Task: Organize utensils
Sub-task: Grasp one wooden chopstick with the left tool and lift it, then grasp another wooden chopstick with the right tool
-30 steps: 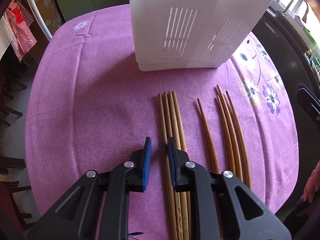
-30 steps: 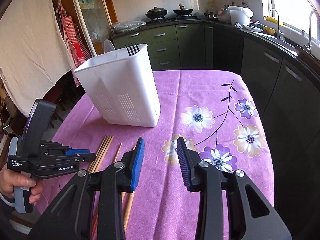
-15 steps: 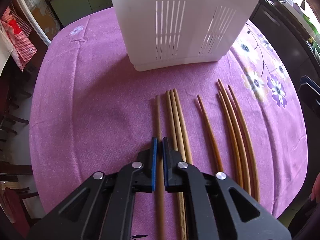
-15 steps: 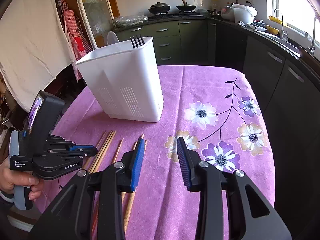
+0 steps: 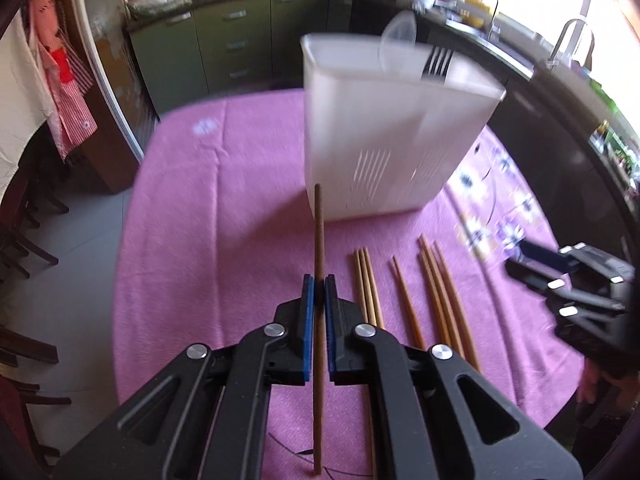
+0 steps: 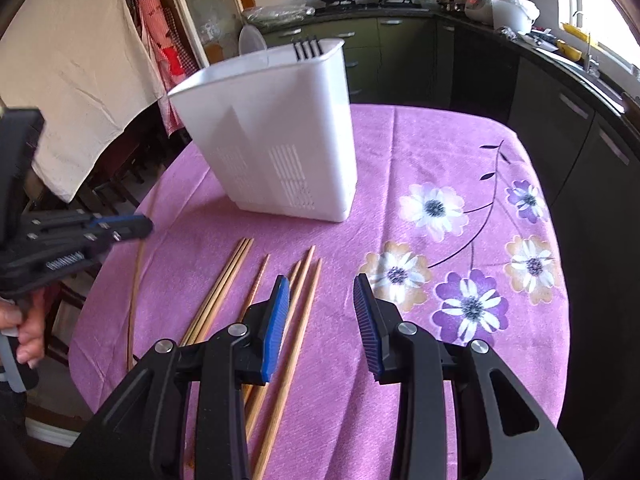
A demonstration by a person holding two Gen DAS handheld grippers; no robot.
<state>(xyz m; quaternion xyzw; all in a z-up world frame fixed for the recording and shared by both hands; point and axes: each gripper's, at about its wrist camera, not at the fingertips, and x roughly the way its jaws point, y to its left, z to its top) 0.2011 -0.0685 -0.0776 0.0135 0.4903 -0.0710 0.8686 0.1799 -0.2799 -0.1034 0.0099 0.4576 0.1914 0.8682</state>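
One chopstick (image 5: 319, 240) sits clamped in the left claw (image 5: 319, 294), raised toward the white holder (image 5: 384, 152), while the right claw (image 6: 320, 312) hangs apart, empty, above the others (image 6: 224, 280) on the bench (image 6: 420, 152).

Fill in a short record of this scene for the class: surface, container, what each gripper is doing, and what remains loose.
surface: table with purple floral tablecloth
container: white slotted utensil holder, upright, with a fork and a clear spoon-like utensil in it
left gripper: shut on one dark chopstick, lifted off the cloth
right gripper: open, holding nothing, above the loose chopsticks
loose items: seven chopsticks lying on the cloth in front of the holder
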